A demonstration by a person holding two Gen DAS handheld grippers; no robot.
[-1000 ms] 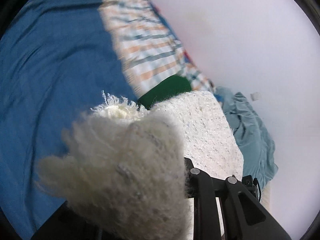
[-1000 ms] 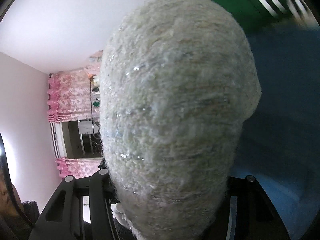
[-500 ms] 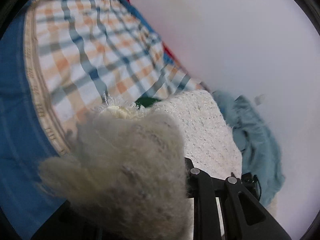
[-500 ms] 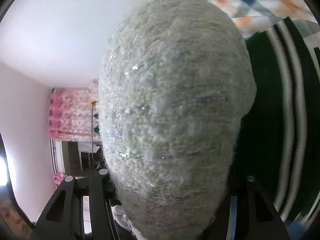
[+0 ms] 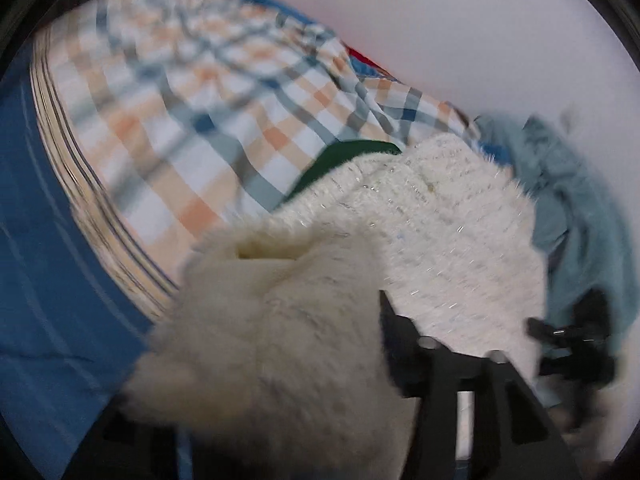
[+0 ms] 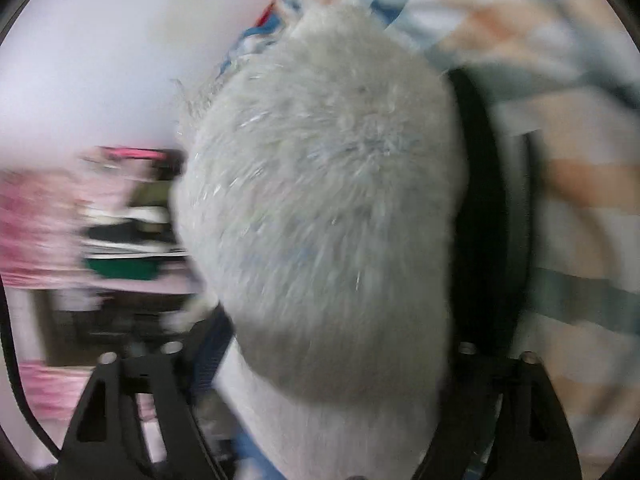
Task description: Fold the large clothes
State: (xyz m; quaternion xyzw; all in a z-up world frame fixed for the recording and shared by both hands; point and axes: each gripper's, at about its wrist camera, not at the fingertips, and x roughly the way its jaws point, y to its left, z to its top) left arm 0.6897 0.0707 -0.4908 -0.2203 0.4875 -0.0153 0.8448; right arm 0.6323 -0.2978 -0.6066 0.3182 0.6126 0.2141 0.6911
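Note:
A fluffy cream-white knitted garment [image 5: 432,232] is held up between both grippers. In the left wrist view its bunched edge [image 5: 276,340] covers my left gripper [image 5: 304,364], which is shut on it; the rest stretches away to the right. In the right wrist view the same garment [image 6: 328,216] bulges over my right gripper [image 6: 320,384], which is shut on it. The fingertips of both grippers are hidden by the fabric.
A checked orange, blue and white cloth [image 5: 192,120] lies on blue bedding [image 5: 48,264] and also shows in the right wrist view [image 6: 568,208]. A dark green garment [image 5: 340,156] and a crumpled teal garment [image 5: 580,208] lie by the white wall [image 5: 460,28]. Pink curtains [image 6: 36,208] are far left.
Both grippers have swung with the garment, still held. The checked cloth now fills more of both views, and the right view shows motion blur.

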